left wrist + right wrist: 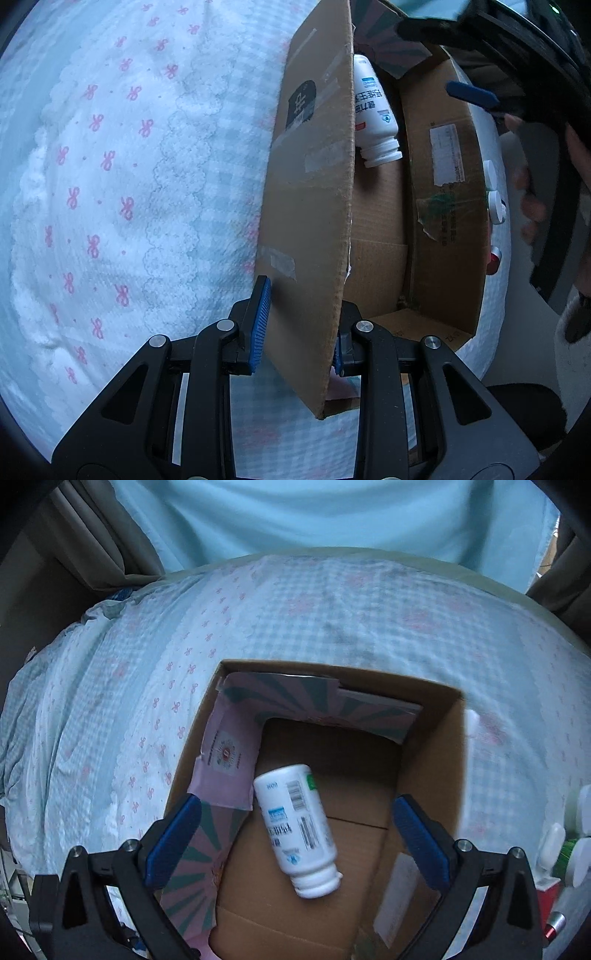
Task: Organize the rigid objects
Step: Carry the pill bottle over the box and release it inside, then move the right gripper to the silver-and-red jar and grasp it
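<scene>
Inside the cardboard box (424, 746) lay one white bottle (295, 827), right gripper (295, 834) wide and empty above, left gripper (301, 332) clamping the box flap (314, 206), small items (576, 834) right of it unsorted

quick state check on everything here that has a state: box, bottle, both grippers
cardboard box: open on top, standing on the bed
white bottle: lying on its side inside the box, no cap
left gripper: shut on the box flap
right gripper: open above the bottle, holding nothing
</scene>
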A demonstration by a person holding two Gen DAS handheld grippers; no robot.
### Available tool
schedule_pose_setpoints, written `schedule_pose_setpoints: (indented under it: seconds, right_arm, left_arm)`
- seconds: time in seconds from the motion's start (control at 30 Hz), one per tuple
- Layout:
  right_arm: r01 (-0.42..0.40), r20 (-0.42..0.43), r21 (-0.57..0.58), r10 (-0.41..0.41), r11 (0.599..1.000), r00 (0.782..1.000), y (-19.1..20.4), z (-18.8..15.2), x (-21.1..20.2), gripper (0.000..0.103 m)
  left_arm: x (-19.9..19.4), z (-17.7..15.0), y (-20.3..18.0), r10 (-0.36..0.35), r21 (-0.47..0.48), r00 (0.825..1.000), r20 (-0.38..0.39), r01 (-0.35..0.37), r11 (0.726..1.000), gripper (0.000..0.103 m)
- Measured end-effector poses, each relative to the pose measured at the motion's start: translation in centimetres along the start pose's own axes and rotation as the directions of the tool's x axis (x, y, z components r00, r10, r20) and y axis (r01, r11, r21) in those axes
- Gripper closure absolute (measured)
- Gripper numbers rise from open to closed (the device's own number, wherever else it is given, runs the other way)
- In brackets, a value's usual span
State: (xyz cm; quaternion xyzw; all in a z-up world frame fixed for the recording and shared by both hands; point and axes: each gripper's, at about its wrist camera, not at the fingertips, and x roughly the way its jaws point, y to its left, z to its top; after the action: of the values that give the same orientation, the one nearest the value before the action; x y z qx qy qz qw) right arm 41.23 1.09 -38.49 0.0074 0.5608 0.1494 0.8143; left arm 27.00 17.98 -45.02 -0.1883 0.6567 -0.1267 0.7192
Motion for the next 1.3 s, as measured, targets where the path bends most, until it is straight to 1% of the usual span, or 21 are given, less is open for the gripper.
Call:
schedule_pose_setpoints:
  seconds: [0.23,0.4,0.53,0.63,0.77,0.97,1.17,1.3]
  right_arm:
    - [0.037,0.018,-0.006,-0.037,0.999,0.999,-0.1,-0.6,-4.7,0.000]
    - [0.069,0.063,0.007,-0.070,0.998,0.996,0.2,-0.8,-10.5,0.000]
    - [0.070,0.094,0.057,-0.075,0.996,0.993,-1.3,-1.2,-15.5,0.000]
    - [0.082,0.131,0.107,-0.096,0.991,0.987,-3.2,-1.9,-18.8,0.000]
    - [0.111,0.166,0.184,-0.142,0.977,0.976,-7.2,-3.3,-22.5,0.000]
    - [0.162,0.175,0.274,-0.214,0.948,0.961,-12.2,-5.6,-26.1,0.000]
    - [0.189,0.160,0.350,-0.258,0.918,0.953,-18.0,-8.6,-27.1,0.000]
    - [0.212,0.124,0.415,-0.286,0.885,0.950,-22.8,-11.1,-26.3,0.000]
  left_arm:
    - [-0.1,-0.2,0.0,0.010,0.001,1.000,0.006,-0.010,1.000,0.079]
    - [0.1,-0.1,-0.1,0.017,0.009,1.000,-0.001,-0.017,1.000,0.079]
    - [0.2,0.2,-0.4,0.021,0.012,1.000,-0.006,-0.021,1.000,0.079]
    - [0.2,0.4,-0.7,0.033,0.025,0.999,-0.004,-0.032,0.999,0.079]
    - [0.3,0.5,-1.0,0.040,0.036,0.999,0.002,-0.041,0.999,0.079]
    - [0.4,0.3,-1.4,0.051,0.040,0.999,0.015,-0.052,0.998,0.079]
    - [0.2,0.0,-0.8,0.040,0.003,0.999,0.033,-0.040,0.999,0.079]
    - [0.1,-0.3,-0.9,0.050,-0.005,0.998,0.049,-0.050,0.999,0.078]
